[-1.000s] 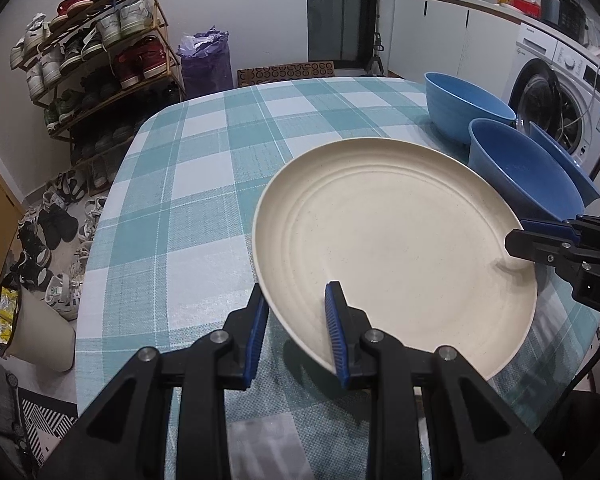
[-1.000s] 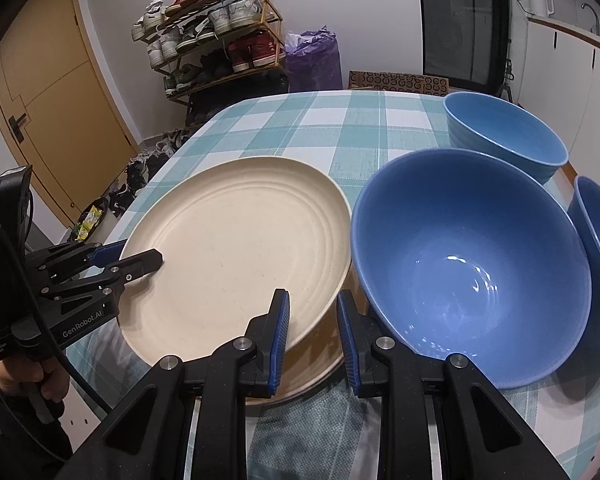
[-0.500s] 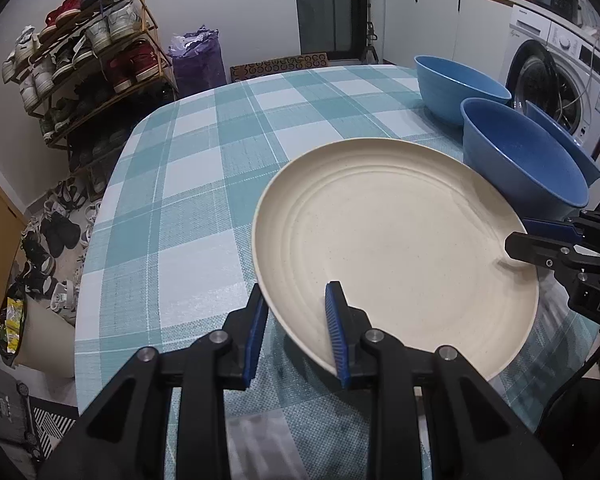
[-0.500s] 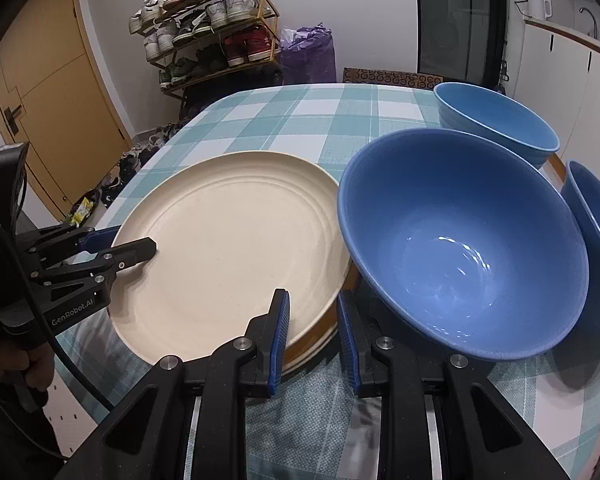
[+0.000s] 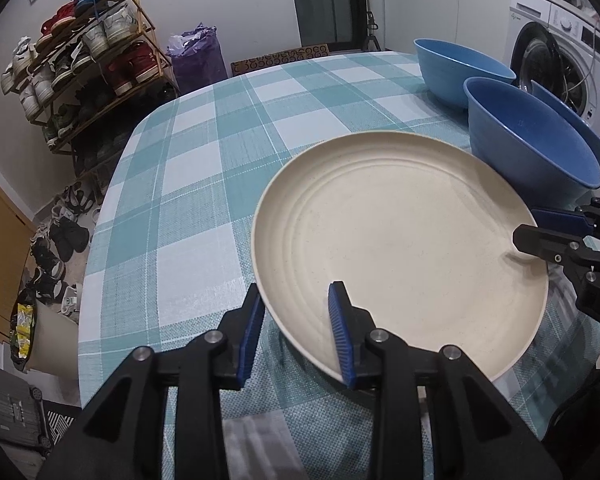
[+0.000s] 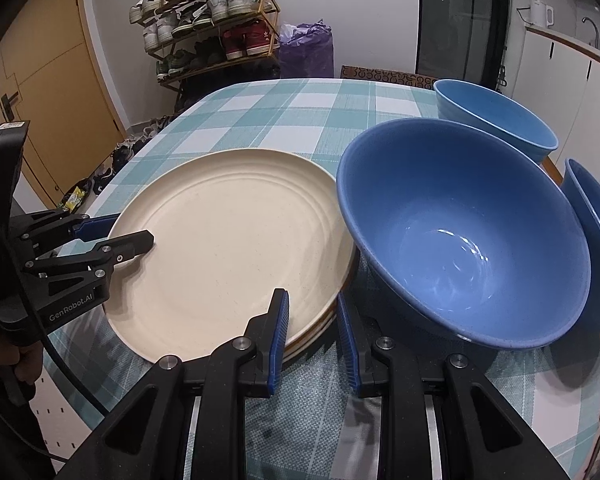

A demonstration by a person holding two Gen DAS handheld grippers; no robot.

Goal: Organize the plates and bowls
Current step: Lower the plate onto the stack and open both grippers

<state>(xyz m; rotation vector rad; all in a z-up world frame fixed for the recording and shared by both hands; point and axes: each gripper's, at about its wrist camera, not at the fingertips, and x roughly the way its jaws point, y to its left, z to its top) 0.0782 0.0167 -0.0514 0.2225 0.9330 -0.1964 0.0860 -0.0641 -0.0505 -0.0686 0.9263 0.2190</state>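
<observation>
A large cream plate (image 5: 400,248) (image 6: 228,248) lies on top of a stack of plates whose lower rims (image 6: 320,326) show under its near edge. My left gripper (image 5: 296,320) (image 6: 128,232) straddles the plate's left rim. Its jaws are opening, and the pads stand slightly off the rim. My right gripper (image 6: 312,332) (image 5: 536,228) is shut on the opposite rim. A big blue bowl (image 6: 460,240) (image 5: 532,148) stands right next to the stack.
A second blue bowl (image 6: 496,120) (image 5: 460,68) stands farther back, and a third blue bowl (image 6: 596,240) leans at the right edge. The checked tablecloth (image 5: 188,184) stretches left and back. Beyond the table are a shoe rack (image 5: 88,60) and a washing machine (image 5: 560,60).
The cream plate has sunk onto the stack beside the blue bowl. My left gripper's jaws have widened around its rim. The right gripper's grip looks the same.
</observation>
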